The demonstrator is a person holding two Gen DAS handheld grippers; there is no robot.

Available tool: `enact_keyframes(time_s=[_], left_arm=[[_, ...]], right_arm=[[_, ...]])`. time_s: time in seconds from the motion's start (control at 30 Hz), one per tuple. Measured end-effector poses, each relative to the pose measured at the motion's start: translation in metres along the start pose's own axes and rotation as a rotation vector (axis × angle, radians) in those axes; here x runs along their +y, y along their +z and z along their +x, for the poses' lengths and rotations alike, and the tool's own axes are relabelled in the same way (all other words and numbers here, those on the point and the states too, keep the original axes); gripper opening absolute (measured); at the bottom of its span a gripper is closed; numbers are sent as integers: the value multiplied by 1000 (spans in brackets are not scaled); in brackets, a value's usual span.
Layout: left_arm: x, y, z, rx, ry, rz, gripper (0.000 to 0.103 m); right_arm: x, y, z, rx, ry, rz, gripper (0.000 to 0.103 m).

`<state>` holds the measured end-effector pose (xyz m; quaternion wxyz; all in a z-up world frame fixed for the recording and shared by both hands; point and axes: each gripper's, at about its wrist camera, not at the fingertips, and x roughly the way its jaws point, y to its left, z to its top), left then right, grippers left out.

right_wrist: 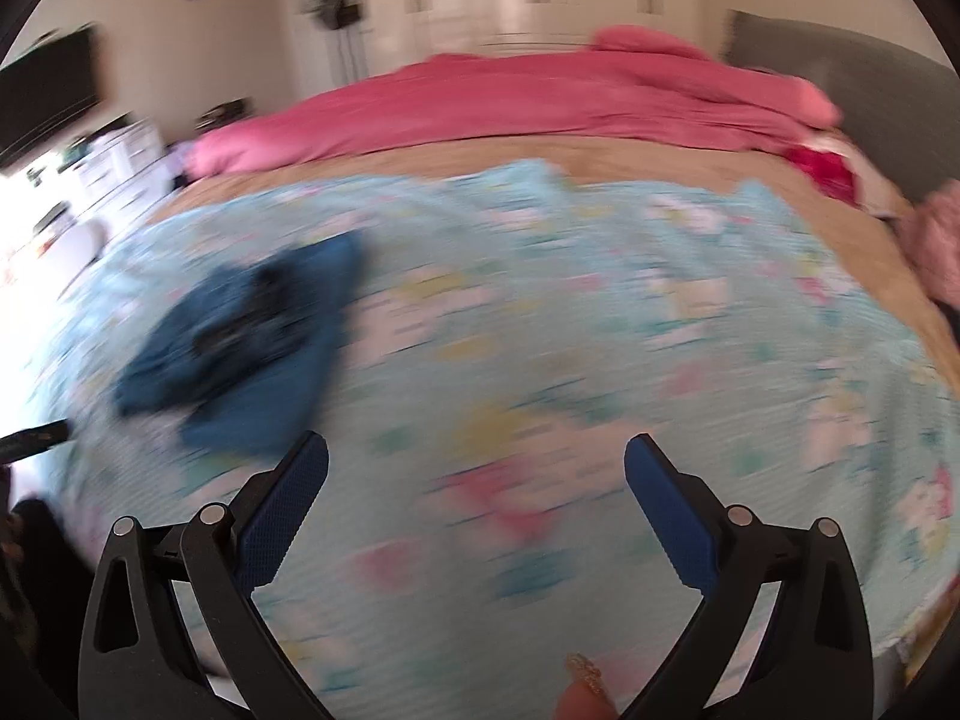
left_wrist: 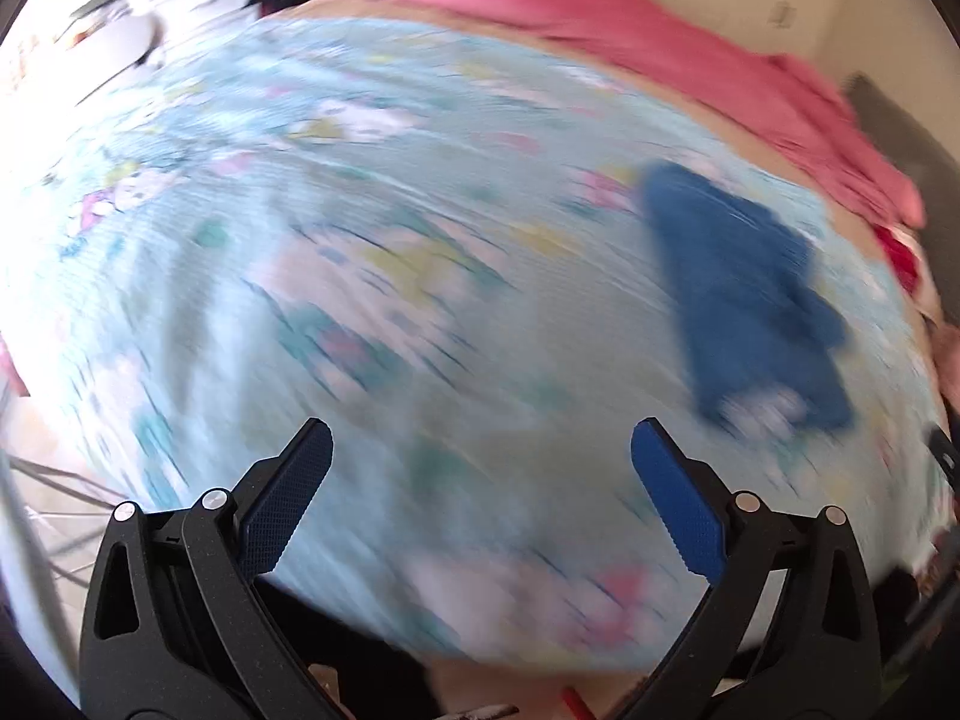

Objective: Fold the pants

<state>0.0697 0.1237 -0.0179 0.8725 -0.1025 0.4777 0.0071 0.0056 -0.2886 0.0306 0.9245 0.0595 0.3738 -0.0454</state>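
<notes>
My left gripper (left_wrist: 480,450): jaws spread wide, holding nothing.
My right gripper (right_wrist: 477,462): spread wide too, empty.
Pants (left_wrist: 744,300): blue, crumpled on the patterned sheet (left_wrist: 360,240), between my grippers, touching neither.
Pink blanket (right_wrist: 510,102): bunched along the bed's far side.

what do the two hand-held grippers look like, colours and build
The left hand-held gripper and the right hand-held gripper look alike: two black plastic fingers each, with triangular cut-outs near the base and round silver pivot pins. Each finger carries a long blue pad with a fine knurled, dotted texture and a toothed edge. No cables, markings or sleeves show.
</notes>
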Motion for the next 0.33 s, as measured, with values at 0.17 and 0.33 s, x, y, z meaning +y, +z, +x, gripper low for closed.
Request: enact_keyframes(time_s=[0.17, 0.33], left_arm=[[58, 90, 35, -26, 185, -27, 94], [96, 159, 89, 7, 256, -37, 94]], right_arm=[[-130, 35, 28, 19, -287, 159, 99], [-263, 55, 83, 121, -574, 348, 99]])
